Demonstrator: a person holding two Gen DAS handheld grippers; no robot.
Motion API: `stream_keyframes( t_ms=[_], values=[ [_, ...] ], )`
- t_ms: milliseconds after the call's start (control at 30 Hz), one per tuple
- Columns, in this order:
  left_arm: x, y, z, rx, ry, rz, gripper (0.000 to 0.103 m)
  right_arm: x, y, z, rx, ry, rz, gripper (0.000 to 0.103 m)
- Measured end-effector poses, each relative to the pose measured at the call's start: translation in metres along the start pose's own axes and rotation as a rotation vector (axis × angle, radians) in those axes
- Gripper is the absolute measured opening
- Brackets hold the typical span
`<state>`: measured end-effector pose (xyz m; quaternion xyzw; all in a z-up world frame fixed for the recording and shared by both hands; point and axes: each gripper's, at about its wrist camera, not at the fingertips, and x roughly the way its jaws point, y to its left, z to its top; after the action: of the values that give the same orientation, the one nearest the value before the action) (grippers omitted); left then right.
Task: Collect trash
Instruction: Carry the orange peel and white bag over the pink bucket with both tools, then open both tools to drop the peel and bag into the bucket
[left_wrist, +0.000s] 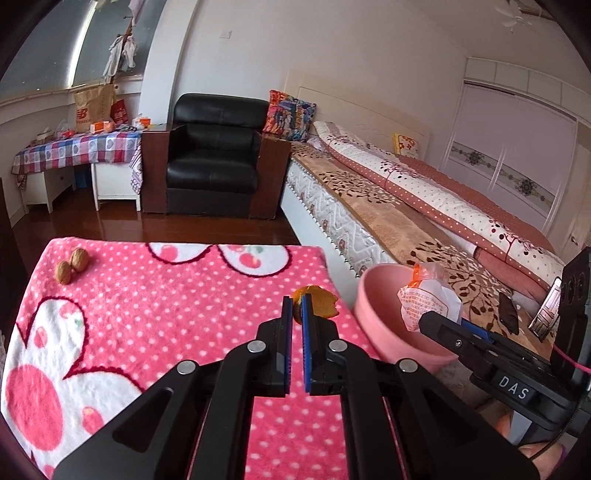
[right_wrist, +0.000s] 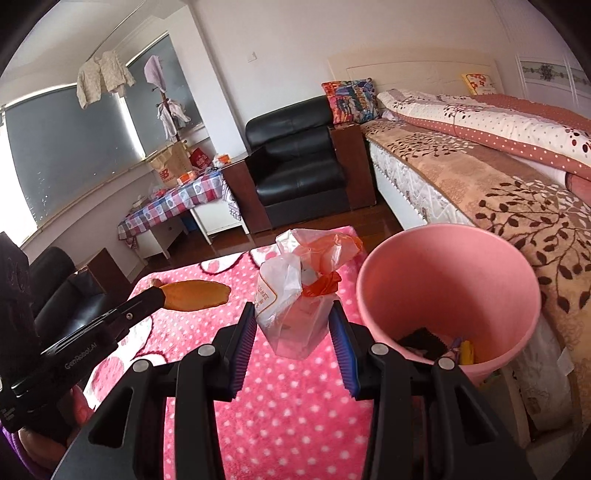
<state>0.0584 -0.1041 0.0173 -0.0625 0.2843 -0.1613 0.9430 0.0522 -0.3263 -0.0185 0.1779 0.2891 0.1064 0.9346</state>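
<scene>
Left gripper (left_wrist: 296, 308): jaws almost together, pinching a curled piece of orange peel (left_wrist: 318, 300) at the fingertips, above the pink polka-dot fleece blanket (left_wrist: 147, 314).
Right gripper (right_wrist: 293, 325): jaws about half apart, pads pressed on a crumpled clear and orange plastic bag (right_wrist: 295, 291), lifted off the blanket.
Pink plastic bin (right_wrist: 443, 266): just right of the bag, some trash already at its bottom.
Two brown walnuts (left_wrist: 72, 264): at the blanket's far left corner.

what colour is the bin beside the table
Pink, inside and out; the bin shows best in the right wrist view.
</scene>
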Motion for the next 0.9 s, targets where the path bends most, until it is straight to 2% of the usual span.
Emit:
stream_keyframes(
  t_ms=[267,500,667,900],
  values=[
    [0.037,-0.065,0.016,0.090,0.019,-0.121,0.004,-0.014,-0.076,0.019,0.086,-0.037,-0.126,0.040],
    [0.082,-0.105,0.009,0.137,0.109,-0.230,0.004,-0.003,-0.114,0.023,0.127,-0.011,-0.188,0.040],
    [0.106,-0.115,0.004,0.159,0.150,-0.246,0.004,0.010,-0.127,0.024,0.142,-0.001,-0.208,0.040],
    [0.126,-0.115,-0.002,0.174,0.192,-0.215,0.004,0.028,-0.131,0.022,0.136,0.024,-0.223,0.040]
  ],
)
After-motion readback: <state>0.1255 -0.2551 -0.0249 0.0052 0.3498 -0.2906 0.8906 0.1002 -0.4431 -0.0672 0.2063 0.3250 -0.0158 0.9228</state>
